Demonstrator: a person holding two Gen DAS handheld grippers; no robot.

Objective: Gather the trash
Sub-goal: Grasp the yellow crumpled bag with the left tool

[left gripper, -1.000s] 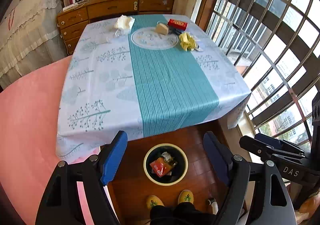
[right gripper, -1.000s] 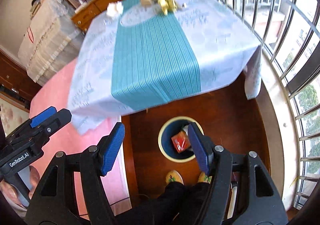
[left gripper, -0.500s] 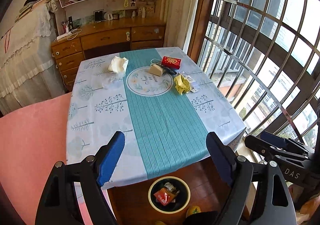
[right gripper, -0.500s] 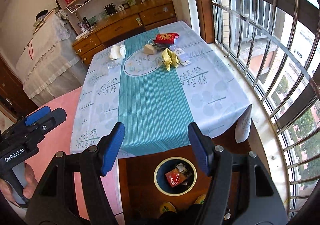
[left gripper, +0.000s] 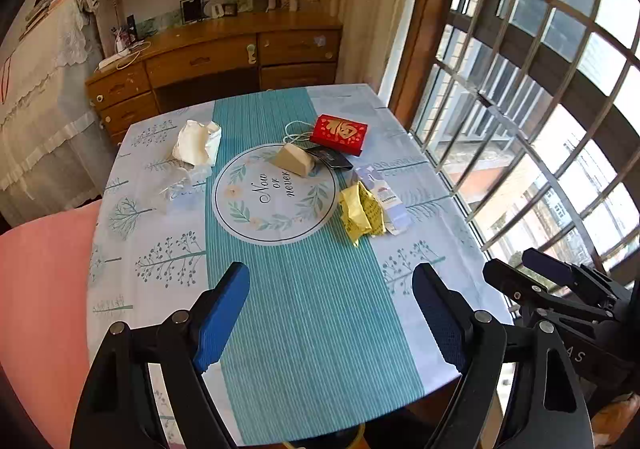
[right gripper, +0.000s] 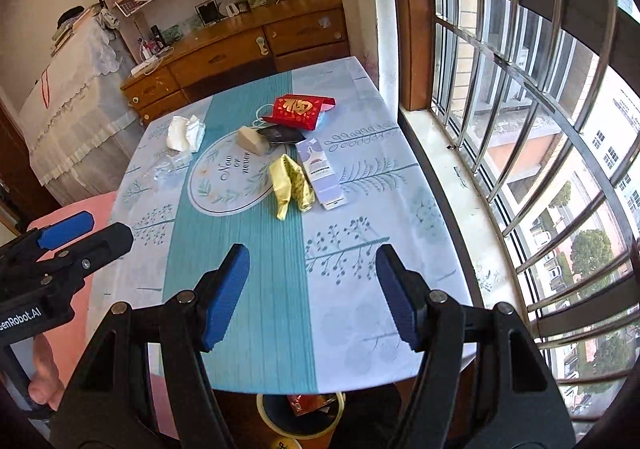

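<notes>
Both grippers hang above the near edge of the table (left gripper: pixel 160 289), each with its blue pads spread wide and nothing between them. The left gripper (left gripper: pixel 332 313) sits over the teal strip of the cloth; the right gripper (right gripper: pixel 312 289) hovers just to its right, closer to the window side. In the right view the left tool's black body shows at the left edge, with a hand (right gripper: pixel 40 381) around its handle.

The trash lies on the far half of the table. A crumpled white tissue (left gripper: pixel 197 142) sits toward the far left corner, with a clear plastic wrapper (left gripper: pixel 180 189) just in front of it. On the round printed mat (left gripper: pixel 276 195) in the middle rests a beige wedge (left gripper: pixel 294 160), at the mat's far rim. A dark card (left gripper: pixel 330 158) lies touching the wedge on its right, and behind that a red packet (left gripper: pixel 339 134) with gold lettering, a white cord (left gripper: pixel 298 131) looping out beside it. Right of the mat lies a crumpled yellow wrapper (left gripper: pixel 360 213), touching a pale lilac box (left gripper: pixel 386 197) on its window side.

Under the near edge, on the wooden floor, a bin (right gripper: pixel 300 413) shows in the right view, with a red wrapper inside.
</notes>
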